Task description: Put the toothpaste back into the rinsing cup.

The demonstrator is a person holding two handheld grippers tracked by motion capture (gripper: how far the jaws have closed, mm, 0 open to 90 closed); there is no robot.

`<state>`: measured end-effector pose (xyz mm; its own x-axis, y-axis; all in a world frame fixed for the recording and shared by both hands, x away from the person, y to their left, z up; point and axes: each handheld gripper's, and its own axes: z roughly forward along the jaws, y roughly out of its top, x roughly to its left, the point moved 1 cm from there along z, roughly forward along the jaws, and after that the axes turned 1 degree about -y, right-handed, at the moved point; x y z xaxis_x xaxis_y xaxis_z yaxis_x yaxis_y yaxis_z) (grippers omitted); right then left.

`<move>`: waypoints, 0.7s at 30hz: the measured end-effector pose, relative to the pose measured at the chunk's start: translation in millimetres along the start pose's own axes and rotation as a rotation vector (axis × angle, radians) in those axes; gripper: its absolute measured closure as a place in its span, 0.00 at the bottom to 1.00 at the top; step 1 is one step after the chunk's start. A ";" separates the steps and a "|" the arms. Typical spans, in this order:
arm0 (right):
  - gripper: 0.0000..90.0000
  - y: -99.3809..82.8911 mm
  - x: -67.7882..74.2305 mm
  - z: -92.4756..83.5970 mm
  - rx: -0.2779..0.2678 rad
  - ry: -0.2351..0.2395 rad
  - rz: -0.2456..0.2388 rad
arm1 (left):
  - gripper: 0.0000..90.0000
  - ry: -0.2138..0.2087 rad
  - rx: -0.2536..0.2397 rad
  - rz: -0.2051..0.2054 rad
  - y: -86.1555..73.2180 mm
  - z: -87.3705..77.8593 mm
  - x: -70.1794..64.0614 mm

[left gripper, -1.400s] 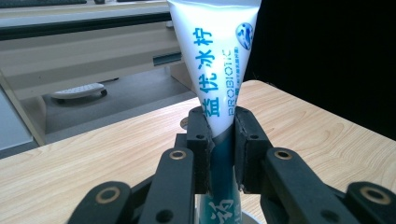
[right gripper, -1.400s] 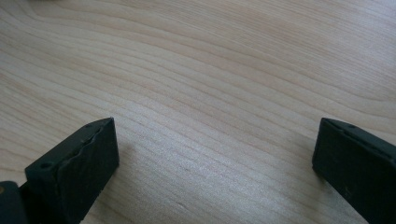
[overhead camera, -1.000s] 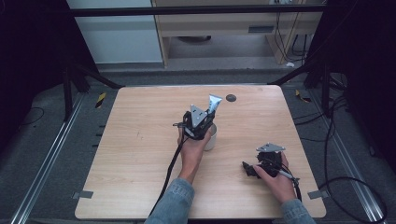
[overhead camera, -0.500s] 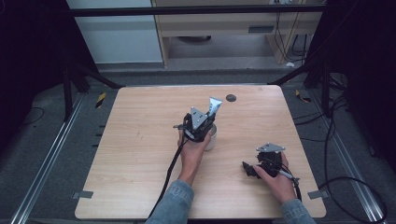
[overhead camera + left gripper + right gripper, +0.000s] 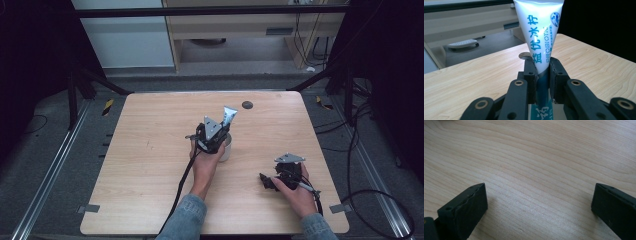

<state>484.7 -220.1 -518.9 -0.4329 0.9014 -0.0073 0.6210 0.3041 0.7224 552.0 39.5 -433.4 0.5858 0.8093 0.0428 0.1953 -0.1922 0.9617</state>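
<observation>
The tube [image 5: 540, 35] stands upright near the table's [image 5: 150, 165] middle, just above a white cup [image 5: 226, 147], probably so it can go down into it. The left gripper [image 5: 212, 134] is clamped on the tube's lower part. The right gripper [image 5: 272, 181] rests wide open and empty at near right, seemingly idle.

In the high view the left tongs [image 5: 214, 134] cover most of the white cup [image 5: 226, 148], so whether the tube's [image 5: 229, 117] lower end reaches into that cup cannot be told. In the left gripper view the tube [image 5: 539, 37] is cut off by the top edge, its lower end runs under the bottom edge, and the hole [image 5: 524, 54] behind the tube is half hidden. The right tongs' [image 5: 539, 202] own view cuts both jaws at the bottom.
</observation>
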 end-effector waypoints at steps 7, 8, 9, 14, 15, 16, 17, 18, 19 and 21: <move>0.01 0.0 0.1 0.0 0.001 0.000 0.002 | 0.87 -0.005 0.013 0.001 -2.0 1.3 -0.8; 0.01 0.0 0.1 -0.1 0.001 0.000 0.002 | 0.86 -0.004 0.014 0.003 -2.1 1.3 -1.0; 0.01 0.0 0.1 0.0 0.001 0.000 0.002 | 0.86 -0.003 0.015 0.003 -2.2 1.2 -1.0; 0.01 0.0 0.1 -0.1 0.002 0.000 0.002 | 0.86 -0.002 0.016 0.000 -2.8 0.7 0.1; 0.01 0.0 0.1 -0.1 0.001 0.000 0.002 | 0.86 -0.002 0.018 -0.001 -3.0 0.8 0.3; 0.01 0.0 0.1 -0.1 0.001 0.000 0.002 | 0.86 -0.002 0.018 -0.001 -3.0 0.8 0.3; 0.01 0.0 0.1 -0.1 0.001 0.000 0.002 | 0.86 -0.003 0.022 0.000 -3.4 0.9 0.7; 0.01 0.0 0.1 0.0 0.001 0.000 0.002 | 0.86 -0.004 0.025 0.001 -3.9 1.1 0.7; 0.01 0.1 0.1 0.0 0.001 0.001 0.001 | 0.86 -0.003 0.025 -0.001 -4.4 1.1 0.7; 0.01 0.0 0.1 -0.1 0.001 0.001 0.002 | 0.86 -0.003 0.029 -0.004 -5.3 1.3 0.8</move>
<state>484.6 -220.0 -518.9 -0.4322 0.9017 -0.0057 0.6226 0.3030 0.7215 552.5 40.4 -438.8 0.5876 0.8083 0.0382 0.2201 -0.2050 0.9537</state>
